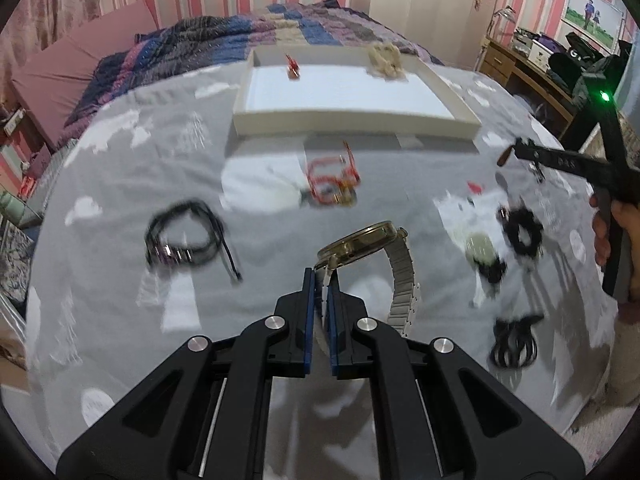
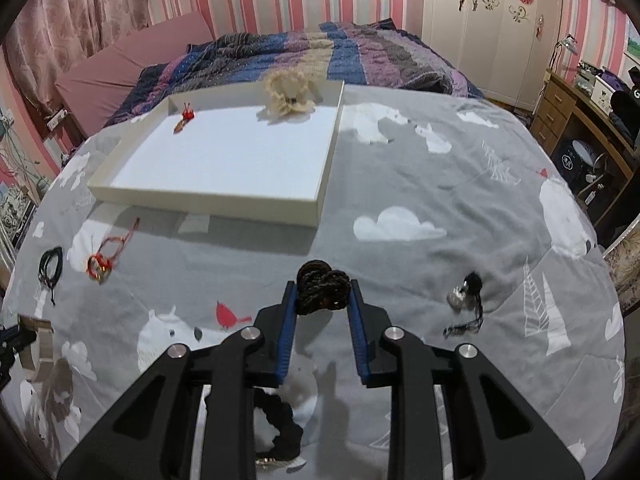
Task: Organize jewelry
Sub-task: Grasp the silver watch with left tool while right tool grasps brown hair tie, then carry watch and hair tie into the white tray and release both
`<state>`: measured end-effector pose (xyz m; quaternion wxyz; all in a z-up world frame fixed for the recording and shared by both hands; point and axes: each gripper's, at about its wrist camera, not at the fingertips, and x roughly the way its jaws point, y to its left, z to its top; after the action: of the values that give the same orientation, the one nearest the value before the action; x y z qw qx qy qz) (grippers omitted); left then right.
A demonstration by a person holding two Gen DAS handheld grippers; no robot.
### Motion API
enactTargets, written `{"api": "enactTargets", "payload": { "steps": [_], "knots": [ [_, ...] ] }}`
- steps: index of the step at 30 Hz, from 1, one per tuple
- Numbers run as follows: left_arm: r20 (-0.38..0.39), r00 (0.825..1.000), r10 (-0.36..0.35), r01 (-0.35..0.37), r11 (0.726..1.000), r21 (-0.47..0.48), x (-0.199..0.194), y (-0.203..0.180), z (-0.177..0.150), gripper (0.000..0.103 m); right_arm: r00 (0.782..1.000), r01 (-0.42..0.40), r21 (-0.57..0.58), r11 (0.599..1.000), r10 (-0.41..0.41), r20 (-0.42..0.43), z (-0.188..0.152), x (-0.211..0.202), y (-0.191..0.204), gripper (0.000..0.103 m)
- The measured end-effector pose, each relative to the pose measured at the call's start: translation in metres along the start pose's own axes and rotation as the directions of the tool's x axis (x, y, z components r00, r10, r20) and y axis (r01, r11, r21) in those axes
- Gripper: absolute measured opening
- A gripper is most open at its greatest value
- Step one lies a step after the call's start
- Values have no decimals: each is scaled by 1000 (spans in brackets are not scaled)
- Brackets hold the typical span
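The watch hangs from the left gripper, whose jaws are nearly closed on one half of the metal band; the gold case tips up on edge, face turned left, and the free half of the band droops down toward the bedspread — so its long axis runs roughly upright. It sits above the near-middle of the bedspread, short of the white tray's near edge. To place it well, carry it level over that rim, lower until the dangling band lies flat on the tray floor, then release. The right gripper is about half open, pinching a dark braided bracelet between its pads. A red cord bracelet lies just before the tray.
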<state>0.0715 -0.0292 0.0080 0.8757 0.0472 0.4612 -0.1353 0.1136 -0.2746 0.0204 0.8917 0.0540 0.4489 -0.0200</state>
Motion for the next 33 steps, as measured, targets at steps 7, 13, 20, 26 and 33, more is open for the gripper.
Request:
{"api": "enactTargets", "payload": {
  "steps": [7,13,20,26,33],
  "knots": [
    [28,1000,14,-13,999,-30,5,17,53,4,999,-1,6,1000,0,50,30,-8,3,25],
    [41,999,12,-8,995,-98,26,37,113,4,996,-13,7,1000,12,88,61,-8,10,25],
    [23,1000,15,-12,990,-139,72,48,180,4,995,-26,-8,1000,27,97,110,19,32,25],
    [-40,999,25,-31,986,-165,133,55,226,4,997,-24,1,1000,24,78,142,66,49,25],
    [-92,995,50,-64,984,-164,187,52,257,4,997,-48,37,998,46,57,172,120,71,25]
  ]
}}
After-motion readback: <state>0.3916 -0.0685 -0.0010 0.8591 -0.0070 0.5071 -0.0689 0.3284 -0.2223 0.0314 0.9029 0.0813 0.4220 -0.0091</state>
